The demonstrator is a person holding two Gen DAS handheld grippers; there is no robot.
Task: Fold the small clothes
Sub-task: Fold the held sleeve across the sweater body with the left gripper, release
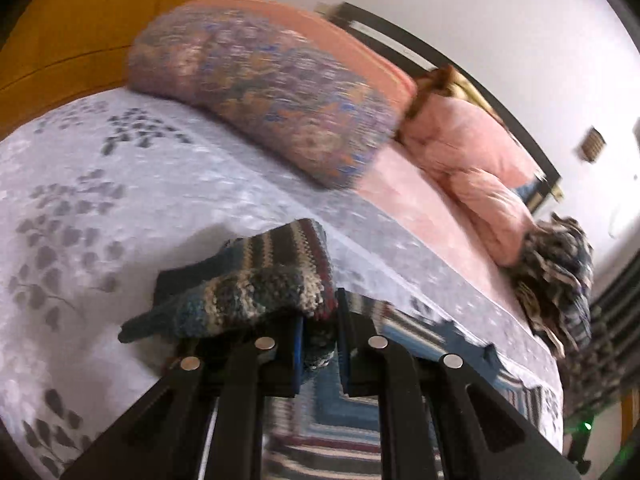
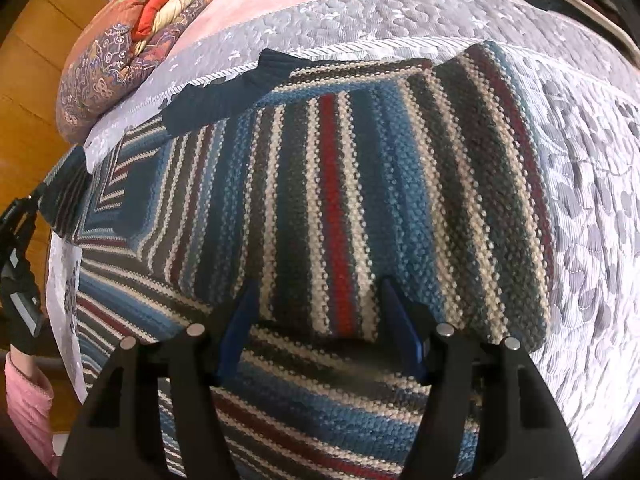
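Sweater sleeve hides left gripper fingers

black hand-held gripper frames, blue finger pads, silver round screws, pink quilted sleeve

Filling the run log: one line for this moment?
left gripper: shut on striped sweater sleeve, lifted | right gripper: open over sweater | sweater: lying on bedspread

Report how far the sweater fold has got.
Done: one side of the striped sweater already lies folded over the body on the bedspread. In hand: left gripper pinches a lifted sleeve; right gripper is open over the fold. Left: lay the sleeve, fold again.
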